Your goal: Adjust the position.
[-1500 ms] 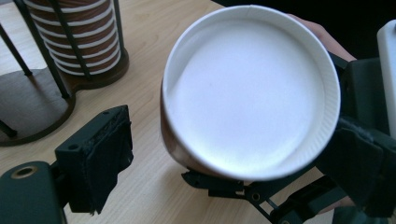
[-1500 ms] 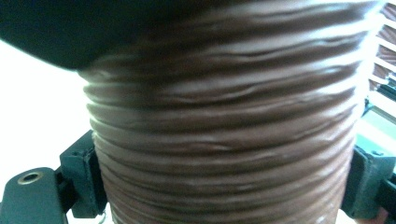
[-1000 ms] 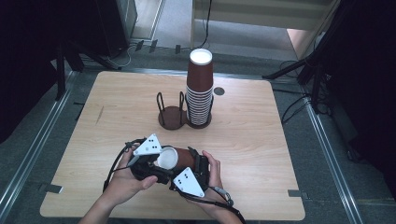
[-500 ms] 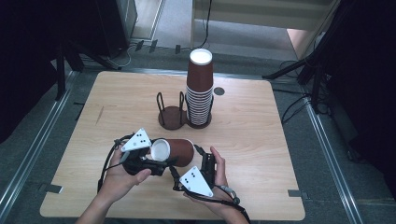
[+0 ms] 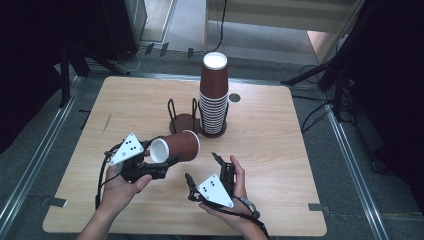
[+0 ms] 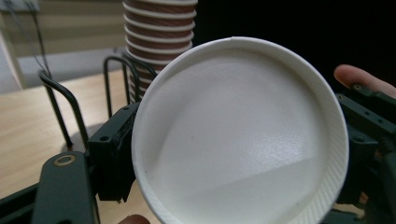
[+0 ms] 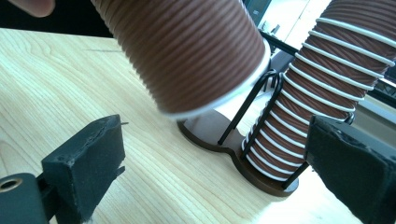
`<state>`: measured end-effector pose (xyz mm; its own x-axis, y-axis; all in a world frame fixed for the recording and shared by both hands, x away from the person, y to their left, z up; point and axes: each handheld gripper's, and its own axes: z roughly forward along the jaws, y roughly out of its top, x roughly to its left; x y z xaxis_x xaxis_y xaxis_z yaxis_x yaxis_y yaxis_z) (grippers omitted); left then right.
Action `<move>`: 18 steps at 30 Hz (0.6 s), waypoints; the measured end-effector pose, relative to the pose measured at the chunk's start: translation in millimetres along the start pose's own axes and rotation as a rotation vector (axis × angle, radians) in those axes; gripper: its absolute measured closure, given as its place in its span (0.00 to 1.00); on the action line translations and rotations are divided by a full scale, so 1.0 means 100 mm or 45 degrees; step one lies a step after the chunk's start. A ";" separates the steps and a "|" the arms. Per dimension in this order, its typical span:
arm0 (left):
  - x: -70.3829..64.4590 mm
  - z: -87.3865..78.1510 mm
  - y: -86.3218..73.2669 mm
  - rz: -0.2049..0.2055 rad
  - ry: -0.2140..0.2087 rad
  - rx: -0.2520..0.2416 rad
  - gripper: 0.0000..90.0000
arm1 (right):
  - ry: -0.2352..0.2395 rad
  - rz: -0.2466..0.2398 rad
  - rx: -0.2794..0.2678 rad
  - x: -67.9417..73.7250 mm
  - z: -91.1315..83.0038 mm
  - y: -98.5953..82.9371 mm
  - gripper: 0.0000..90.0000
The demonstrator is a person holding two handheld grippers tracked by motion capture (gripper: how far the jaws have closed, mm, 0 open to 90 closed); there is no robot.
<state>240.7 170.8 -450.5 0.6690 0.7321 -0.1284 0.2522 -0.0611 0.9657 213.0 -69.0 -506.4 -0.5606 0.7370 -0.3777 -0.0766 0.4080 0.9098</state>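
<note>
cup: the single brown ribbed paper cup (image 5: 176, 146) has risen from low between both hands to lie on its side, nearer the tall stack of brown paper cups (image 5: 214, 95), white mouth turned away from that stack
left tongs (image 5: 159, 169): alone now clamp the cup
right tongs (image 5: 202, 167): have let go, spread wide, drawn back from the stack

cup stack (image 5: 214, 95) in rack (image 5: 186, 121) | held cup (image 5: 176, 147) before rack, above table (image 5: 280, 145)
</note>
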 end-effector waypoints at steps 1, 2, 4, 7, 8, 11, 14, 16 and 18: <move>0.00 0.00 -0.01 0.015 0.031 -0.016 0.23 | 0.001 0.012 0.005 0.00 0.00 0.00 0.05; 0.00 0.00 -0.01 0.025 0.058 -0.028 0.23 | 0.001 0.021 0.008 -0.01 0.00 0.00 0.05; 0.01 -0.01 -0.02 0.019 0.058 -0.034 0.23 | 0.003 0.032 0.017 -0.03 0.00 0.00 0.05; 0.02 -0.02 -0.02 0.005 0.055 -0.066 0.23 | -0.015 0.009 0.029 -0.05 0.01 -0.01 0.05; 0.02 -0.02 -0.02 0.005 0.054 -0.077 0.23 | -0.028 0.015 0.033 -0.05 0.01 -0.01 0.05; 0.02 -0.03 -0.02 -0.001 0.055 -0.128 0.23 | -0.047 0.066 0.042 -0.08 0.02 -0.01 0.05; 0.03 -0.05 -0.03 -0.015 0.036 -0.187 0.23 | -0.066 0.135 0.064 -0.13 0.03 0.00 0.06; 0.04 -0.06 -0.02 -0.029 0.027 -0.222 0.23 | -0.092 0.183 0.075 -0.18 0.03 0.01 0.10; 0.06 -0.06 -0.03 -0.035 0.051 -0.258 0.23 | -0.104 0.264 0.085 -0.23 0.03 0.04 0.10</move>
<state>239.7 178.9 -453.0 0.6341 0.7585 -0.1503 0.1217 0.0940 0.9881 227.5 -82.7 -494.8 -0.4895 0.8491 -0.1987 0.0897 0.2757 0.9571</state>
